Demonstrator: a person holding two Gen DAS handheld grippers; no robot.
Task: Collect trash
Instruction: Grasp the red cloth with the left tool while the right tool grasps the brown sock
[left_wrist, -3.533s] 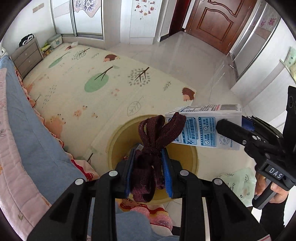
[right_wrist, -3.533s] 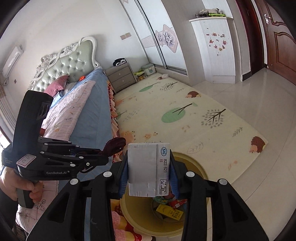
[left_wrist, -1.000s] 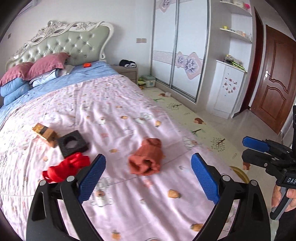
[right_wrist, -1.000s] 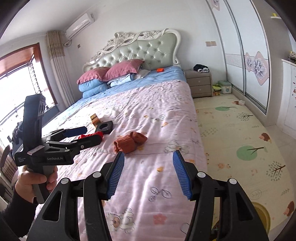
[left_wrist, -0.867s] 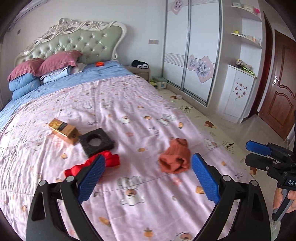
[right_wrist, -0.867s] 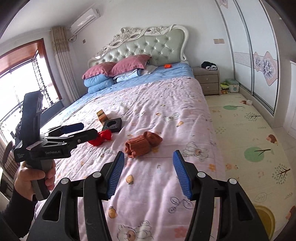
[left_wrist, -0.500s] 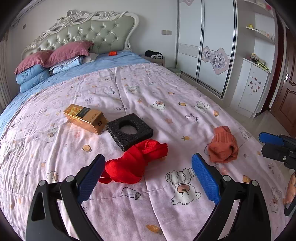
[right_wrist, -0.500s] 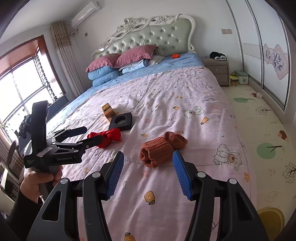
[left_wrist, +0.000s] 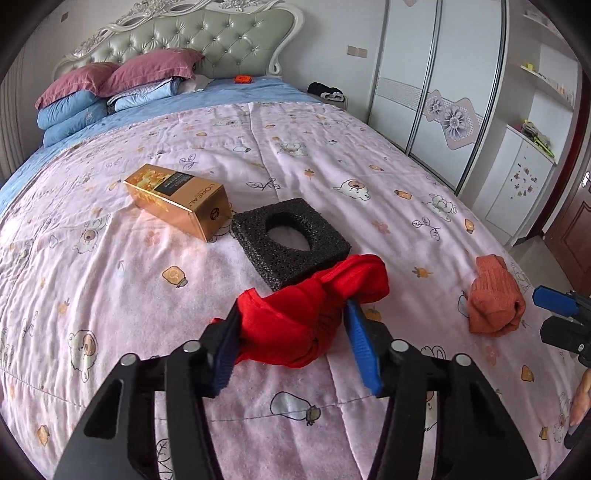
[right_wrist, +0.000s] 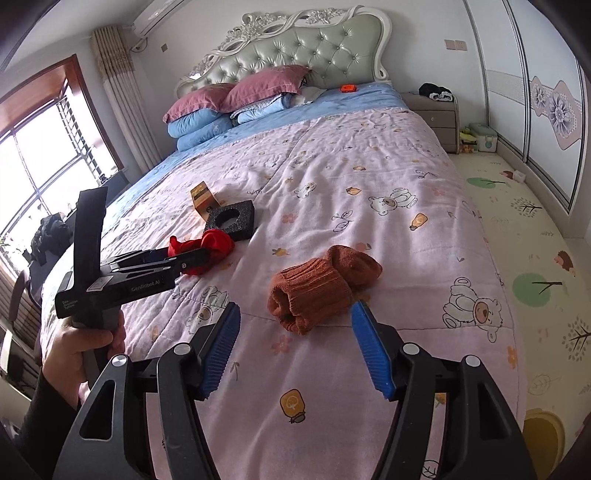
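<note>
A red cloth (left_wrist: 314, 306) lies bunched on the pink quilt, and my left gripper (left_wrist: 291, 314) has its blue pads closed against both sides of it; it also shows in the right wrist view (right_wrist: 203, 245). An orange-brown knitted sock (right_wrist: 317, 284) lies just ahead of my right gripper (right_wrist: 293, 314), which is open with the sock's near end between its fingertips. The sock also shows in the left wrist view (left_wrist: 493, 299). A black foam square with a hole (left_wrist: 291, 240) and a gold carton (left_wrist: 177, 201) lie beyond the red cloth.
The bed's pink quilt (right_wrist: 369, 177) fills both views, with pillows (right_wrist: 236, 94) at the headboard. The bed's right edge drops to a patterned floor mat (right_wrist: 532, 229). A yellow bin rim (right_wrist: 543, 428) shows at the floor, lower right. Wardrobe doors (left_wrist: 443, 92) stand to the right.
Both grippers have moved in low over the bed. My left gripper has closed from wide open onto the red cloth. My right gripper has come up to the orange-brown sock and stays open.
</note>
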